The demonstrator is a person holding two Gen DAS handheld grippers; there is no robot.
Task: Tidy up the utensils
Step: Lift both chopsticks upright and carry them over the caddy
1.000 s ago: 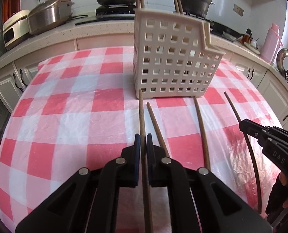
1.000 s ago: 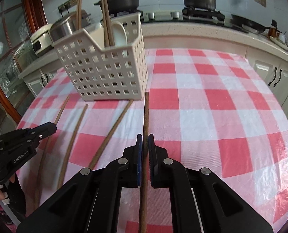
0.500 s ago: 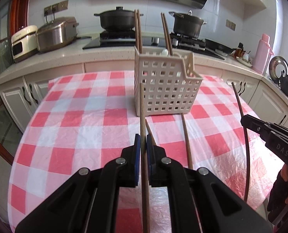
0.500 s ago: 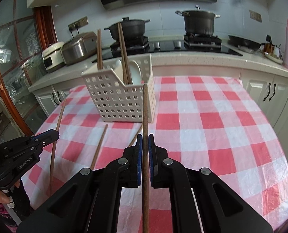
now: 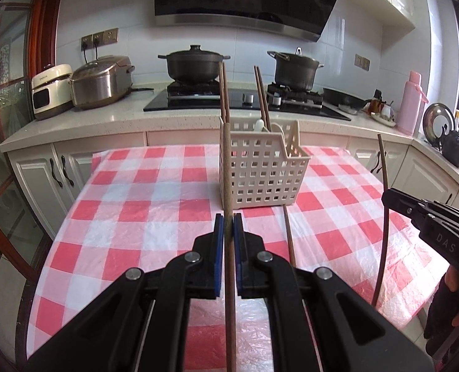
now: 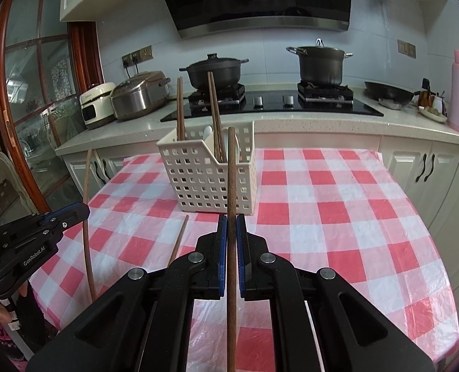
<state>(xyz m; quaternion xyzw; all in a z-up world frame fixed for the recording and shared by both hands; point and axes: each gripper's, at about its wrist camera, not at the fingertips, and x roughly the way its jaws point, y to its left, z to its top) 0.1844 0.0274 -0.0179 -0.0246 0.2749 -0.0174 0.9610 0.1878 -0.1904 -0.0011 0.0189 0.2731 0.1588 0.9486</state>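
Each tool is clamped tight on one chopstick: the left tool grips a pale chopstick, the right tool a darker chopstick, both held clear of the desk just in front of the white basket. One loose chopstick lies at the basket's foot. The long sticks could catch the basket's rim or knock those already standing inside, tipping the light basket.
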